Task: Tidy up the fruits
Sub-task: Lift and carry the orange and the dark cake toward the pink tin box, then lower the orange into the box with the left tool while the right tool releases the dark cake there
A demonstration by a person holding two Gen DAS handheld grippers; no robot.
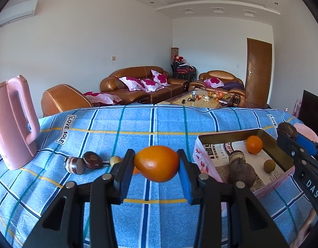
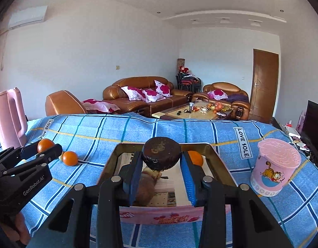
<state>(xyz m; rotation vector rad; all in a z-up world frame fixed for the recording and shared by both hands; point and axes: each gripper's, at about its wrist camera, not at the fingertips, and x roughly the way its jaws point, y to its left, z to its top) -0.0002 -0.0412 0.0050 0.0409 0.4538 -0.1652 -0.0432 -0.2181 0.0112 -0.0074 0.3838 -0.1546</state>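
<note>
Over blue cloth [image 1: 117,128] | left tool [image 1: 156,163] grips orange [image 1: 156,164] | right tool [image 2: 162,161] grips dark fruit [image 2: 162,153]

My left gripper [image 1: 156,163] clamps orange [image 1: 156,163] above blue cloth [image 1: 117,128]; pink tin [image 1: 237,165] right, holding fruit.

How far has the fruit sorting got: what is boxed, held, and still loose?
Boxed: an orange and some brown fruits lie in the tin box. Held: the left gripper clamps another orange; the right gripper clamps a dark round fruit. Left: brown fruits on the cloth.
</note>
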